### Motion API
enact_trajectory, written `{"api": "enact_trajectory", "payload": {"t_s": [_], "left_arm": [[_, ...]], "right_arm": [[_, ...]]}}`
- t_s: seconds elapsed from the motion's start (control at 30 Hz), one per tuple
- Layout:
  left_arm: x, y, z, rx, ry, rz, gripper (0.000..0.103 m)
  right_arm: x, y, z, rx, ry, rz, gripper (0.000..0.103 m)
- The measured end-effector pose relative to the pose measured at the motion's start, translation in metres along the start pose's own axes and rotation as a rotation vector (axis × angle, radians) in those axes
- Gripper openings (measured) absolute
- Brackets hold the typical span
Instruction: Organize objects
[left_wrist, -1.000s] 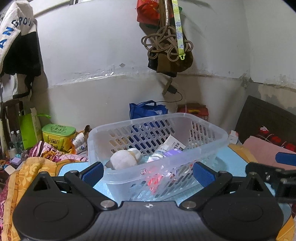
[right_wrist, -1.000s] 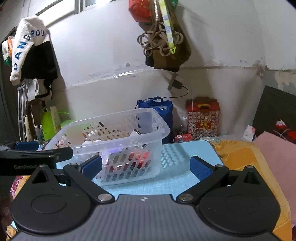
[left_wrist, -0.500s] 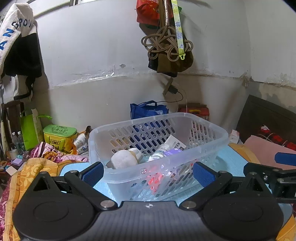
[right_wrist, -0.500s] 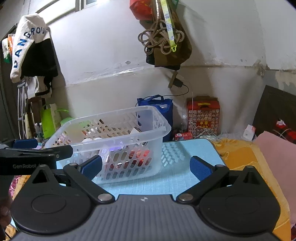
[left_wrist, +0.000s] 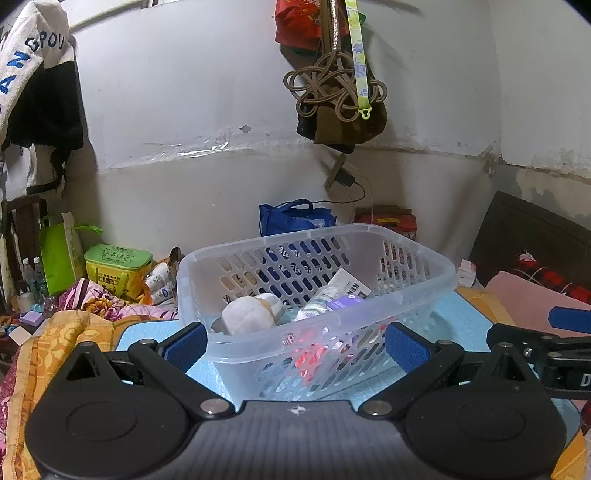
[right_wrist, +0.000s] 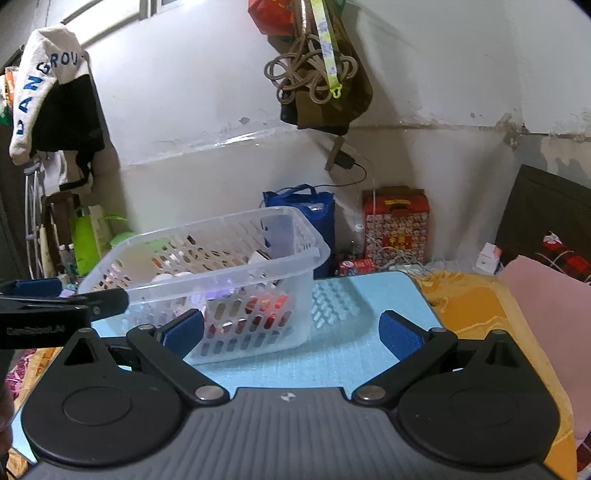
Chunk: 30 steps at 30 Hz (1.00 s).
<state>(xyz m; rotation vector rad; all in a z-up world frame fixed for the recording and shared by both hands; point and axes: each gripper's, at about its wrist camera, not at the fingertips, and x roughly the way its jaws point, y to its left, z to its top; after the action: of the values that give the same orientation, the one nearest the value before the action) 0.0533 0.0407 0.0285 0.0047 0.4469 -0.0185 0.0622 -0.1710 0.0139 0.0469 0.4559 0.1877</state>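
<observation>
A clear plastic basket stands on a light blue mat; it also shows in the right wrist view. Inside lie a white round bottle, a white tube and red items. My left gripper is open and empty, its fingers either side of the basket's near corner. My right gripper is open and empty over the mat, right of the basket. The left gripper's fingers show at the left of the right wrist view.
A blue bag and a red patterned box stand by the wall behind the mat. A green tin and clutter lie at left. Orange cloth and a pink blanket lie at right. Bags hang on the wall.
Both views have shifted slightly; the right gripper has drifted a little to the right and up. Both grippers stay open and empty, and the basket has not moved.
</observation>
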Motion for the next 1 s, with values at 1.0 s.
{"api": "enact_trajectory", "payload": {"t_s": [1.0], "left_arm": [[-0.0011,0.0048,-0.0008,-0.003,0.007,-0.003,0.103]], "right_arm": [[0.0001,0.0057,-0.0011,-0.035,-0.001,0.017,0.103]]}}
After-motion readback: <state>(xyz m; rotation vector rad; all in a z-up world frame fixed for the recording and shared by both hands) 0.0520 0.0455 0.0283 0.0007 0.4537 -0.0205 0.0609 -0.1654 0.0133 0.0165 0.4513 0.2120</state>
